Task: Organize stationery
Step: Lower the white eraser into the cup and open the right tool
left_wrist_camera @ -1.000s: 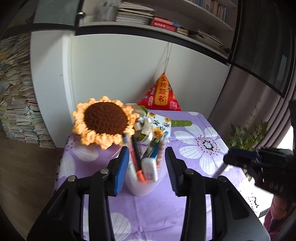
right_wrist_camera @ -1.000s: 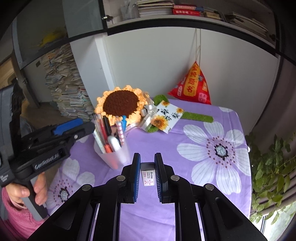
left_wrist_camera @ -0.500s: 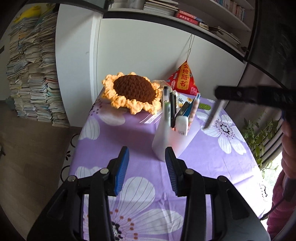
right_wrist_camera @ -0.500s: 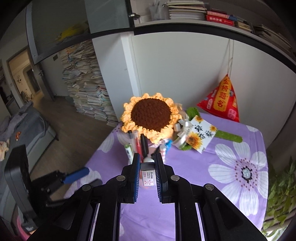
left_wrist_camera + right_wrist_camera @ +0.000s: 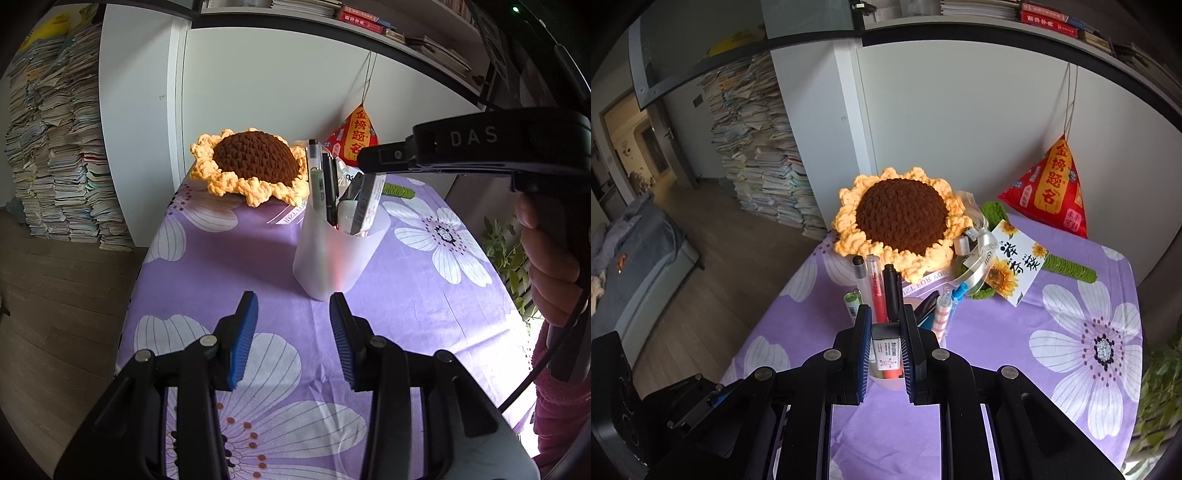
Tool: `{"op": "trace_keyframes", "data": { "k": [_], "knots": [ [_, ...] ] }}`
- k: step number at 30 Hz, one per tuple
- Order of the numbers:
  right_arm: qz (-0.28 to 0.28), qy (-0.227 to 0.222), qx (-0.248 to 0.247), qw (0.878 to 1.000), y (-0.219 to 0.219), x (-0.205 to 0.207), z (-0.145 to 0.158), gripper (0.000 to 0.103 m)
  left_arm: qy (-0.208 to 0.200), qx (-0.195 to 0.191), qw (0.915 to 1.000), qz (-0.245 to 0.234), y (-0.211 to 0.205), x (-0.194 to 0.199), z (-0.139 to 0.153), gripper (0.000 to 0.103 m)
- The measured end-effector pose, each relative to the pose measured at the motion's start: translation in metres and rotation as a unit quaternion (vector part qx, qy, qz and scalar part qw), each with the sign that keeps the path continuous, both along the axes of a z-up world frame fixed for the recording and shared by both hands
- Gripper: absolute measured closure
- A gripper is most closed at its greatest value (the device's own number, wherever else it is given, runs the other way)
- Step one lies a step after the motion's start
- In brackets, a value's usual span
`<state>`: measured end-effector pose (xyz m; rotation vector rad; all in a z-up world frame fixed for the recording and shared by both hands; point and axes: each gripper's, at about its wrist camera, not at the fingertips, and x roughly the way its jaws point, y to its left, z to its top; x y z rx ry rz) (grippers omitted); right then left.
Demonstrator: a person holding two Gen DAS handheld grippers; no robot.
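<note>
The translucent white pen cup [image 5: 334, 254] is standing on the purple flowered tablecloth [image 5: 424, 295], just in front of the crocheted sunflower [image 5: 251, 166], and pens and markers are standing upright inside it; the right gripper [image 5: 885, 341] is hovering directly above the cup, and its blue pads are pressing on a small white eraser with a printed label [image 5: 885, 349], so the jaws are almost closed around it; the left gripper [image 5: 291, 332] is waiting just before the cup on the near side, its jaws are partly open and nothing is between them; behind the cup, a red triangular pouch with gold characters [image 5: 1049, 192] is leaning at the white wall, and a sunflower card [image 5: 1015, 267] is lying beside the sunflower.
</note>
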<state>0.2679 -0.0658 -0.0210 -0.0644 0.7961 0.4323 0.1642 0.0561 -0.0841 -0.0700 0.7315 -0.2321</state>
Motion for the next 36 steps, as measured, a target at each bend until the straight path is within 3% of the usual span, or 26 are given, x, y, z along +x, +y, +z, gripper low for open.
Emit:
{"op": "trace_keyframes", "data": {
  "k": [23, 30, 36],
  "knots": [
    [-0.006, 0.049, -0.011, 0.999, 0.0, 0.012, -0.034, 0.087, 0.008, -0.001, 0.9999, -0.008, -0.007, 0.003, -0.005, 0.065],
    [-0.018, 0.017, -0.002, 1.0, -0.018, -0.004, -0.013, 0.087, 0.002, -0.001, 0.9999, -0.012, -0.012, 0.003, 0.0, 0.064],
    [-0.035, -0.008, -0.006, 0.999, -0.031, -0.019, -0.002, 0.087, -0.013, 0.002, 0.9998, -0.013, -0.019, -0.002, 0.008, 0.051]
  ]
}}
